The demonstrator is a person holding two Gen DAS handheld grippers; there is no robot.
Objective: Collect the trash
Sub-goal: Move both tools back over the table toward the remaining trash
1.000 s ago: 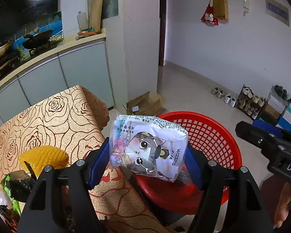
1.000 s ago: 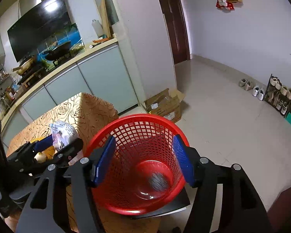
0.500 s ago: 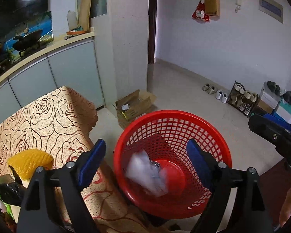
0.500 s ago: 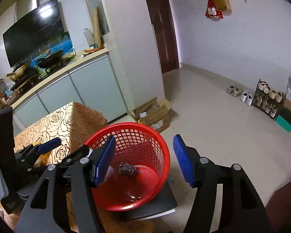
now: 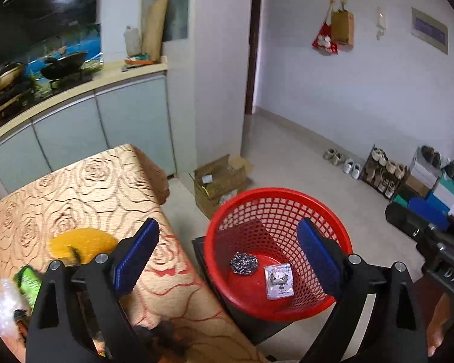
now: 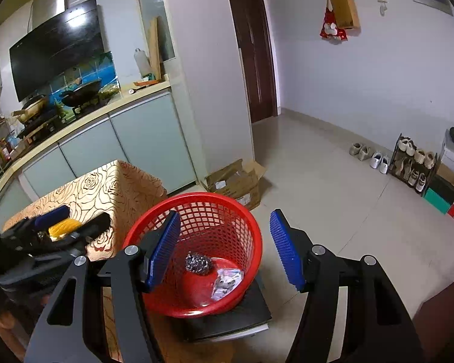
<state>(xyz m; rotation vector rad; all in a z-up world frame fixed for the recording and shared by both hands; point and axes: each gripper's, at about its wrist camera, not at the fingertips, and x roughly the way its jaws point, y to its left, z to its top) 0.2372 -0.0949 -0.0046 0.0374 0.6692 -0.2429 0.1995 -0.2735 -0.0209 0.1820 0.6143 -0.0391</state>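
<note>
Red basket: holds cat-print packet and steel scourer. Left tongs: opening, empty. Right tongs: parted, empty.

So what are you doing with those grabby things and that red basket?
A person is clearing trash off the table with the gold rose-patterned cloth into the round red plastic mesh basket. A white tissue packet with a cartoon cat and a silver steel-wool scrubber lie at the bottom of it. The left hand-held gripper has its jaws opening with nothing between them. The right hand-held gripper is open and empty too. A yellow mesh piece waits on the table.
</note>
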